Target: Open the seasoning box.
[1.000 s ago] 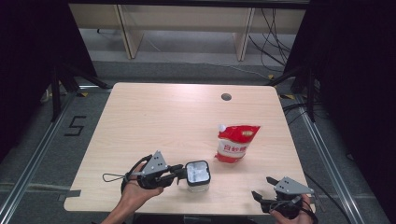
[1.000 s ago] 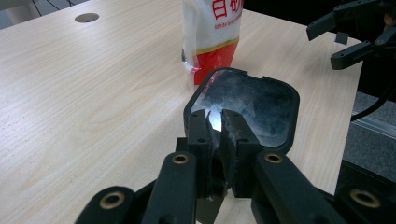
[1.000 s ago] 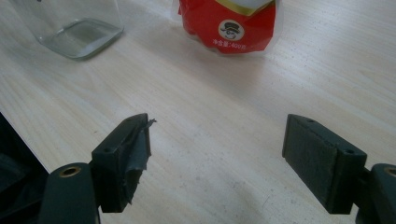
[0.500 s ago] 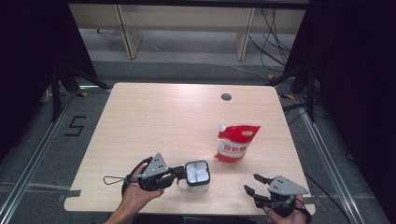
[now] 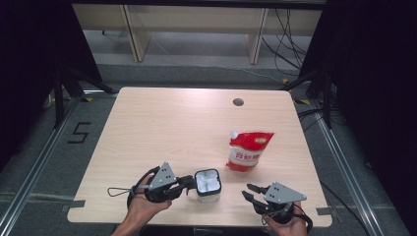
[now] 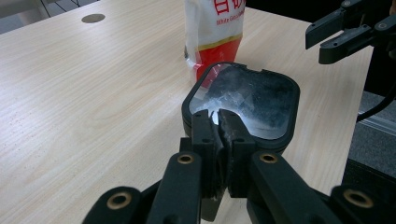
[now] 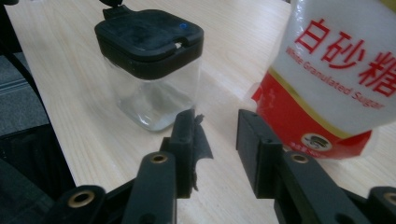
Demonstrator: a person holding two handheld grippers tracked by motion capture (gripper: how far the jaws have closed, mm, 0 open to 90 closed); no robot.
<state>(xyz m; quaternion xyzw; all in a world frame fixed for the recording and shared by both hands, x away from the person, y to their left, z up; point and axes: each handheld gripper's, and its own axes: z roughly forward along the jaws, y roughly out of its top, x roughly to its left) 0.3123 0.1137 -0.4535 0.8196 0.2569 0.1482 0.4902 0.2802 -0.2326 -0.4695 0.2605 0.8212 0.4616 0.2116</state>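
- A pale wood-grain table with a small round hole near its far edge holds everything; two hands come in from the near edge, each carrying a black two-jaw gripper.
- A red-and-white plastic pouch of white granulated sugar lies toward the right of the table, its white spout at the upper left corner. It sits near the jar, not touching it.
- A small square clear jar with a black lid stands upright near the front edge, just right of the left hand. In the right gripper view its lid looks closed, with a small flap on top.
- The left gripper has its jaws pinched nearly together on the near rim of the jar's lid, steadying it.
- The right gripper hangs above the table between jar and pouch, touching neither. Its jaws have just been closing, with nothing between them, and a gap remains.
- Judged from this, the work is getting sugar into the jar. To do it well, keep the left grip firm so the jar cannot tip, and bring the right jaws squarely onto the target before squeezing.
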